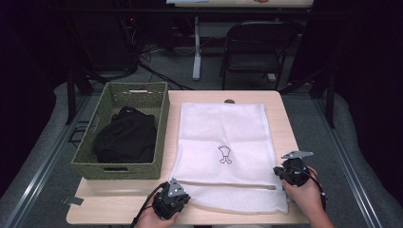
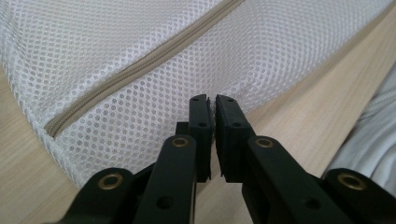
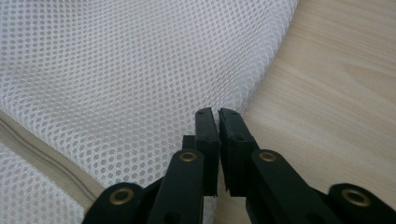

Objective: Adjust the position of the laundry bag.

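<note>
A white mesh laundry bag (image 1: 223, 128) lies flat on the wooden table (image 1: 119, 202), with a beige zipper (image 1: 228, 185) running across near its front edge. My left gripper (image 1: 182, 191) is at the bag's front left corner. In the left gripper view the bag (image 2: 140, 42) and its zipper (image 2: 140, 70) lie ahead, and the left gripper (image 2: 213, 100) is shut on the mesh edge. My right gripper (image 1: 279, 172) is at the bag's right edge by the zipper's end. The right gripper view has the right gripper (image 3: 217, 112) shut on the mesh (image 3: 116, 70) where it meets the wood.
A green woven basket (image 1: 164, 128) stands on the table's left side, holding black clothing (image 1: 126, 137). A small dark figure (image 1: 225, 154) is printed on the bag. A black folding chair (image 1: 256, 47) and a desk leg (image 1: 196, 47) stand beyond the table.
</note>
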Action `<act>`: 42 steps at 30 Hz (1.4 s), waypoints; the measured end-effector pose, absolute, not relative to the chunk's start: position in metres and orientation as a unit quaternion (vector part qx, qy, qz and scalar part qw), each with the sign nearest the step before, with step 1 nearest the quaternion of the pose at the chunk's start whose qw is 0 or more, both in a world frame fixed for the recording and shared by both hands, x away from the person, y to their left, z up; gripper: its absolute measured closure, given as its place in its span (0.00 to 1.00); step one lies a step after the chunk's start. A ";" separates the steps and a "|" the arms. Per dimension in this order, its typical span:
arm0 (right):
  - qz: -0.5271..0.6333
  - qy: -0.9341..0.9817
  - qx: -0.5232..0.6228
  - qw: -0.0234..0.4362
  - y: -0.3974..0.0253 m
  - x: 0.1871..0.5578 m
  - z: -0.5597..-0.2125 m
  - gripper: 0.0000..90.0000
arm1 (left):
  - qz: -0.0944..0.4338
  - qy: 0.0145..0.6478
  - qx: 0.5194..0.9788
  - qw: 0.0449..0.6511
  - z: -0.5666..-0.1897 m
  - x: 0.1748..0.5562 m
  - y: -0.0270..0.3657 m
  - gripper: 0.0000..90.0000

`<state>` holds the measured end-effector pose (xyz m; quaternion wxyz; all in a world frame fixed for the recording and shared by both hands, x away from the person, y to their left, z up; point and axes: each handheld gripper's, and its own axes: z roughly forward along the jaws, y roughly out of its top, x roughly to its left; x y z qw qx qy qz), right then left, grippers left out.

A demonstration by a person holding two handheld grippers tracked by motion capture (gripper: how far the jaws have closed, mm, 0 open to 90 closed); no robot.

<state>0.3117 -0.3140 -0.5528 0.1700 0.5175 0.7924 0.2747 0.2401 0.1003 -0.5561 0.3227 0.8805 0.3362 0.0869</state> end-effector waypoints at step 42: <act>0.296 0.773 0.526 0.195 -0.322 0.274 -0.531 0.63 | 0.057 0.299 0.874 0.378 -0.513 0.268 0.023 0.64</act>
